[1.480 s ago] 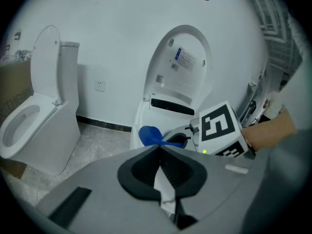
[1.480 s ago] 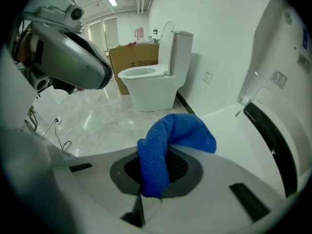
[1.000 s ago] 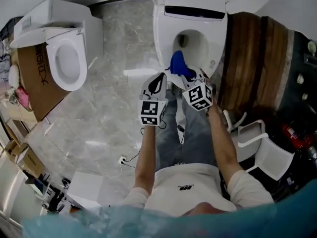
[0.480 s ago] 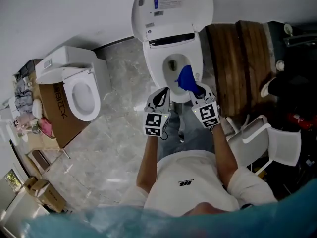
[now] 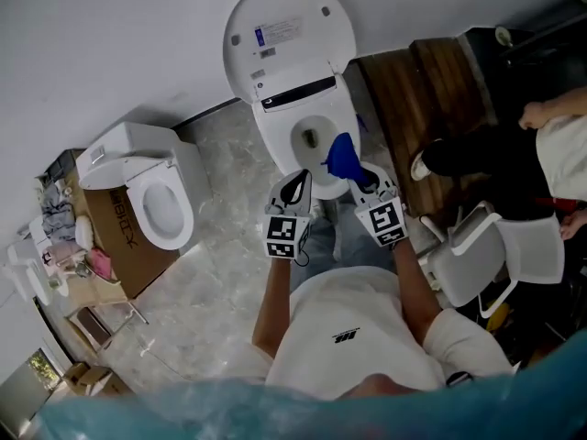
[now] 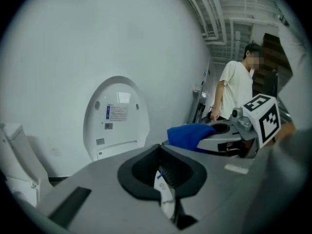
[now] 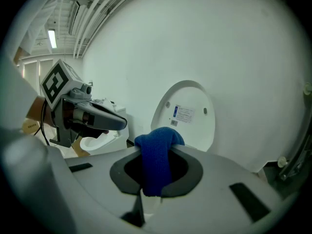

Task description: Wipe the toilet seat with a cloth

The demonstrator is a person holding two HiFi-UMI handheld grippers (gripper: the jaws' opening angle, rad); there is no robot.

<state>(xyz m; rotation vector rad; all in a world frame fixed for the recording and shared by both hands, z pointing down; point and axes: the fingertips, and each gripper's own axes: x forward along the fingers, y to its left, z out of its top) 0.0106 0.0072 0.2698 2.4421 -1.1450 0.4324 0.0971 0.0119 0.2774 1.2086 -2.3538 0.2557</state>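
The white toilet point(image 5: 307, 140) stands with its lid point(image 5: 289, 35) raised against the wall. My right gripper point(image 5: 360, 174) is shut on a blue cloth point(image 5: 344, 157), which hangs over the bowl's front right rim. In the right gripper view the cloth point(image 7: 156, 165) is draped over the closed jaws, with the lid point(image 7: 187, 116) beyond. My left gripper point(image 5: 295, 189) hovers at the bowl's front left, shut with nothing in it. The left gripper view shows the right gripper point(image 6: 222, 135) holding the cloth point(image 6: 190, 134) beside it.
A second white toilet point(image 5: 160, 204) stands to the left next to a cardboard box point(image 5: 115, 241). A wooden panel point(image 5: 413, 99) lies to the right of the toilet, with a white chair point(image 5: 486, 255) near it. Another person point(image 5: 550, 145) stands at the far right.
The head view has pulled back, so the whole raised lid and a person at the right now show. Both grippers stay at the bowl's front, the right one still holding the cloth.
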